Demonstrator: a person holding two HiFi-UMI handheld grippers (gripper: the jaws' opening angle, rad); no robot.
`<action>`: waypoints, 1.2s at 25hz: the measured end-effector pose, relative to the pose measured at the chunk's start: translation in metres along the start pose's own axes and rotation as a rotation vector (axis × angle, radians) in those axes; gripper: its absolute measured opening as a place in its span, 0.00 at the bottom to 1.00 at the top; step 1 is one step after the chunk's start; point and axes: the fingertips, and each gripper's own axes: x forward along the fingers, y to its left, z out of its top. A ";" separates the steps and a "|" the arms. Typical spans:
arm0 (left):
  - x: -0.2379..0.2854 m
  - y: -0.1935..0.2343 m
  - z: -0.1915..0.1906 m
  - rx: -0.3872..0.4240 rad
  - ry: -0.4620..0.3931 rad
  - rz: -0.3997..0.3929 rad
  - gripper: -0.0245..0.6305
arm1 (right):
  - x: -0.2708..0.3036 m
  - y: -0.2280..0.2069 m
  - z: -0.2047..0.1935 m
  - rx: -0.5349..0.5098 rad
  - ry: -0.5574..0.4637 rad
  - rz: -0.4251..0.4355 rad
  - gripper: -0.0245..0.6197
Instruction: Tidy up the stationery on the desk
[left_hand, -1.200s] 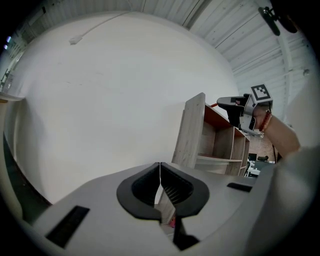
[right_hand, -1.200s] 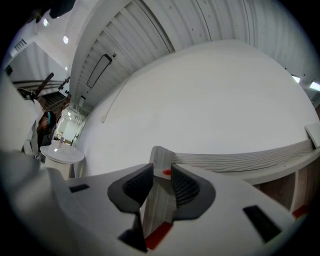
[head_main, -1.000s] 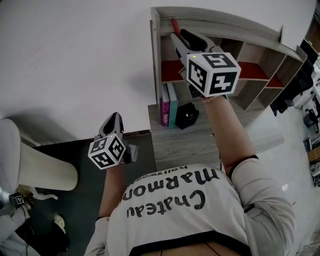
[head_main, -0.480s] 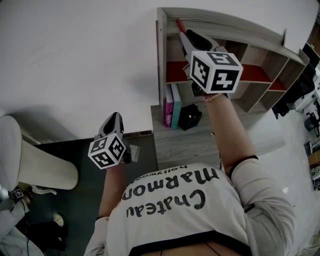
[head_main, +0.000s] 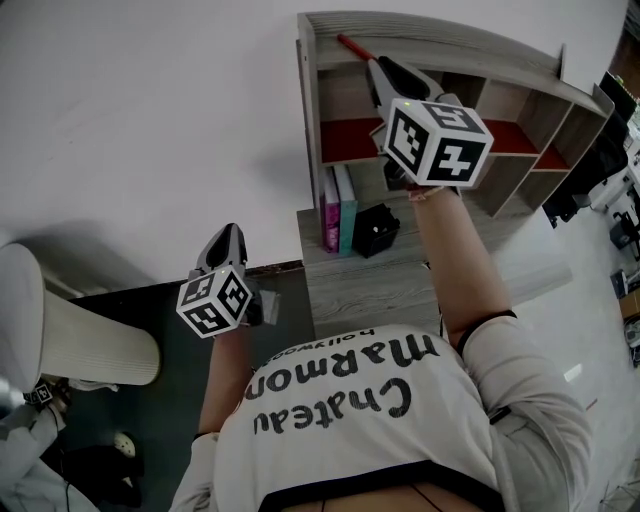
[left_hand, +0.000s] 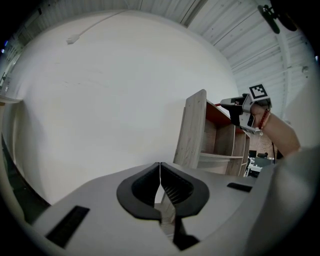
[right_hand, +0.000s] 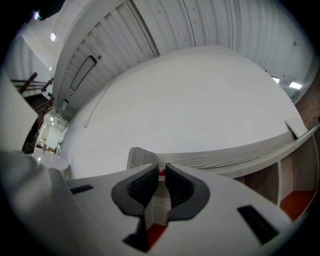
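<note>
One grey wood desk (head_main: 400, 290) carries open shelf unit (head_main: 520, 62). Right gripper (head_main: 380, 68) raised at shelf's top left corner. Left gripper (head_main: 228, 236) low, left of desk, jaws pressed together, nothing between. Books (head_main: 338, 208) upright under shelf; black box (head_main: 376, 230) just beside. Red pen (head_main: 349, 45) clamped in right gripper's jaws, tip poking beyond.

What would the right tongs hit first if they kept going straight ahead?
Likely the grey wooden shelf's top board, close ahead; the thin red pen in the right tongs would touch first.
</note>
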 end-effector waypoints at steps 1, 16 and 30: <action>0.002 -0.001 0.000 0.000 0.000 -0.002 0.06 | -0.001 -0.002 0.000 0.003 0.001 0.000 0.12; 0.024 -0.072 -0.013 0.013 0.033 -0.083 0.06 | -0.061 -0.025 0.020 0.144 -0.043 0.109 0.12; 0.003 -0.154 -0.034 -0.001 0.047 -0.079 0.06 | -0.120 -0.051 0.033 0.195 -0.022 0.210 0.12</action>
